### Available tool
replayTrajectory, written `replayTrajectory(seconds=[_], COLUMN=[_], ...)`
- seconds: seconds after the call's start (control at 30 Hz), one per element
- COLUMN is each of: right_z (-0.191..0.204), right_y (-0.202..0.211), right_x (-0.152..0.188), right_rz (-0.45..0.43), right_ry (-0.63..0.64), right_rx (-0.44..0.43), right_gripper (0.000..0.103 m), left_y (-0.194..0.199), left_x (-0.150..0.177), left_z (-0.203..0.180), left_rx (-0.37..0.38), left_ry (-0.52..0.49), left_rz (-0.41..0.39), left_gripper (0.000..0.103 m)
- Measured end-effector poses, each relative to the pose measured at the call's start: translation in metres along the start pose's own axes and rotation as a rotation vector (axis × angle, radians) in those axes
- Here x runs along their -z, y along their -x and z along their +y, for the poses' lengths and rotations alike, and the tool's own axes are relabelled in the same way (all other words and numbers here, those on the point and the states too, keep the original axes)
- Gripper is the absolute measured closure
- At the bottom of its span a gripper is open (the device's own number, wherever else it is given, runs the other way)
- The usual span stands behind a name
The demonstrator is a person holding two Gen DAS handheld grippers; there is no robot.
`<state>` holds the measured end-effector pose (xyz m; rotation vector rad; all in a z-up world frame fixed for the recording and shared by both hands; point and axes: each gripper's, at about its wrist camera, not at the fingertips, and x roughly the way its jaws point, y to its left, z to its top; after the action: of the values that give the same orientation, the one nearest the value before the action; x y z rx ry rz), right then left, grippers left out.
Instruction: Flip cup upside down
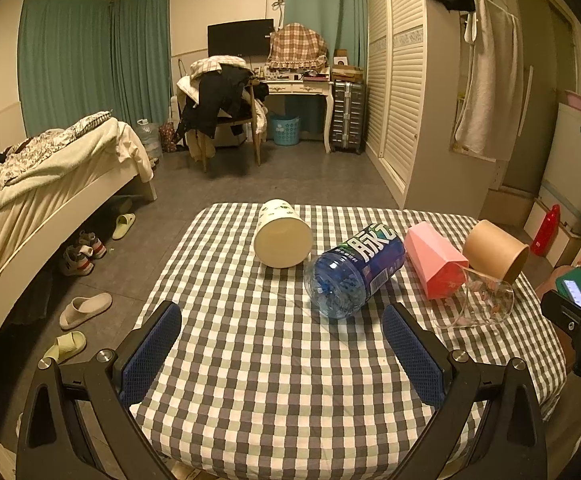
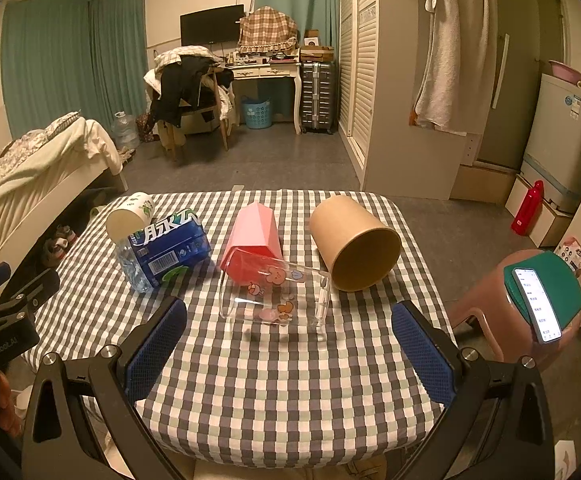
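Note:
Several cups lie on their sides on the checked table point(image 1: 274, 380). A white paper cup point(image 1: 281, 233) lies at the back, also in the right wrist view point(image 2: 130, 216). A clear glass cup with cartoon prints point(image 2: 274, 294) lies in front of a pink cup point(image 2: 252, 236); both show in the left wrist view, glass point(image 1: 478, 300) and pink point(image 1: 434, 258). A brown paper cup point(image 2: 354, 238) lies to the right point(image 1: 496, 250). My left gripper point(image 1: 282, 344) is open and empty over the near table. My right gripper point(image 2: 288, 340) is open and empty, just short of the glass cup.
A blue-labelled water bottle point(image 1: 352, 270) lies on its side between the white and pink cups point(image 2: 162, 250). A pink stool with a phone point(image 2: 536, 304) stands right of the table. A bed point(image 1: 30, 184) and slippers point(image 1: 84, 310) are to the left.

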<state>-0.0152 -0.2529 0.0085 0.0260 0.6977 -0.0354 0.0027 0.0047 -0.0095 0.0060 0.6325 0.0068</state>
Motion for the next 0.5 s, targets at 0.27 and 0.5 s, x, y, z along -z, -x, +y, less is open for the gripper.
replayTrajectory(seconds=[0.27, 0.5], right_z=[-0.0004, -0.0012], right_y=[-0.0007, 0.0010], right_x=[0.0004, 0.0004], right_rz=[-0.002, -0.004], right_ry=[0.000, -0.003], right_rx=[-0.001, 0.000], right_gripper=[0.000, 0.000], left_y=[0.0014, 0.0028], left_x=[-0.0004, -0.0009], left_z=[0.0016, 0.0016], left_rx=[-0.001, 0.000], left_ry=[-0.006, -0.007], left_rz=[-0.002, -0.003], left_gripper=[0.000, 0.000])
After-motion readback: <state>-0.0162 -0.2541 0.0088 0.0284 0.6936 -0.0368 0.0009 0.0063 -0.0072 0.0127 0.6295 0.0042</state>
